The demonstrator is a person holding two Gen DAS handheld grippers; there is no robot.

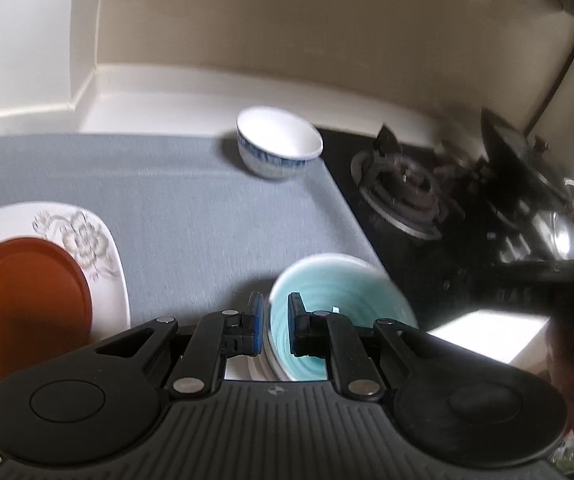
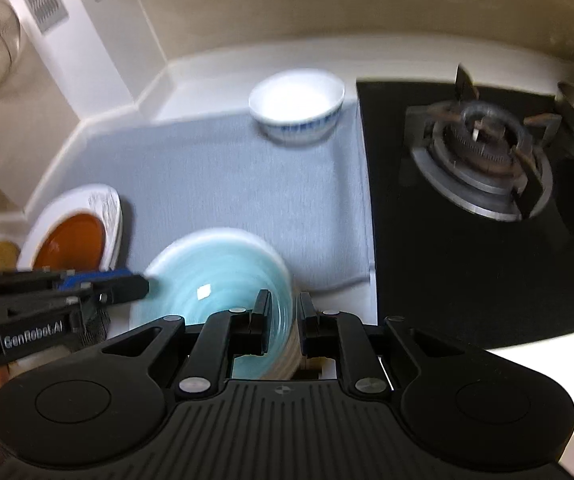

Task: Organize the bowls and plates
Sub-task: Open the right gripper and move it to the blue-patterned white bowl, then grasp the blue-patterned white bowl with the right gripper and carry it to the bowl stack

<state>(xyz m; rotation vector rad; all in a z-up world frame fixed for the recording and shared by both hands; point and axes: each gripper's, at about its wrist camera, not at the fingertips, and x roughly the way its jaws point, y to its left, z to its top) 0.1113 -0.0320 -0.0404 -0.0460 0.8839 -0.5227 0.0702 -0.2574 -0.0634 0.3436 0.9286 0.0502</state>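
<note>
Turquoise bowl (image 1: 339, 300) — rim pinched by left gripper (image 1: 277, 312) and right gripper (image 2: 285, 312)

My left wrist cam sits close over the teal bowl (image 1: 343, 300), angled down across the mat (image 1: 191, 200) toward the back wall. My right wrist cam looks likewise from the bowl's other side. Both share bowl, mat, white bowl (image 1: 279, 142), stove (image 2: 483, 152).
</note>
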